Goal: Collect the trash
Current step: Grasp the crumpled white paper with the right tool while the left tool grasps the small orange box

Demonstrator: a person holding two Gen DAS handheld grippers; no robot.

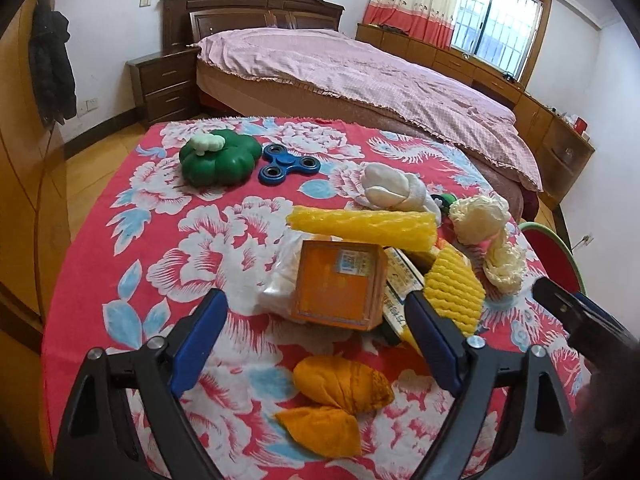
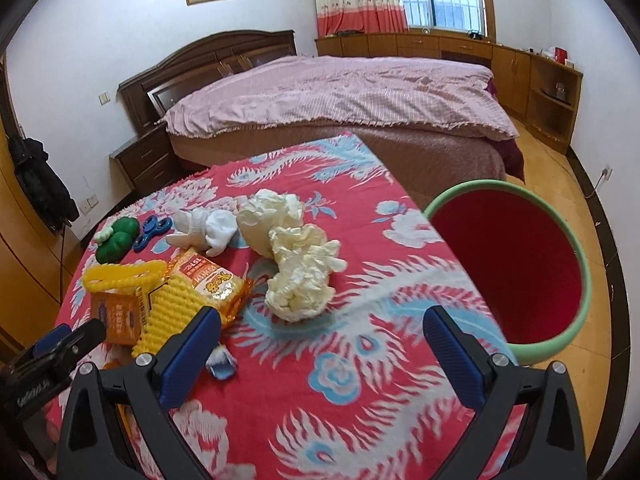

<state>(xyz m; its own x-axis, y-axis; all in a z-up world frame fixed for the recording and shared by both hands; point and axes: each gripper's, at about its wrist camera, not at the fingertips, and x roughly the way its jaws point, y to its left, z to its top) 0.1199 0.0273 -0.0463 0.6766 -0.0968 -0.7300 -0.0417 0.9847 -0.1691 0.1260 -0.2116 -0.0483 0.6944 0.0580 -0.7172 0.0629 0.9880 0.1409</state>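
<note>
Trash lies on a table with a red floral cloth (image 1: pixel 120 280). In the left wrist view my left gripper (image 1: pixel 316 304) is open, its fingers either side of an orange box (image 1: pixel 340 284). A crumpled orange wrapper (image 1: pixel 340 396) lies below it, yellow foam netting (image 1: pixel 360 226) and cream crumpled paper (image 1: pixel 480 216) beyond. In the right wrist view my right gripper (image 2: pixel 320 324) is open and empty, just short of the cream paper wads (image 2: pixel 300 276). A snack packet (image 2: pixel 212 280) and yellow foam (image 2: pixel 168 312) lie to its left. The red bin with a green rim (image 2: pixel 508 264) stands right of the table.
A green pumpkin toy (image 1: pixel 218 156), a blue fidget spinner (image 1: pixel 288 164) and white socks (image 1: pixel 392 188) sit at the table's far side. A small blue scrap (image 2: pixel 220 362) lies by my right gripper's left finger. A bed (image 2: pixel 340 96) stands behind the table.
</note>
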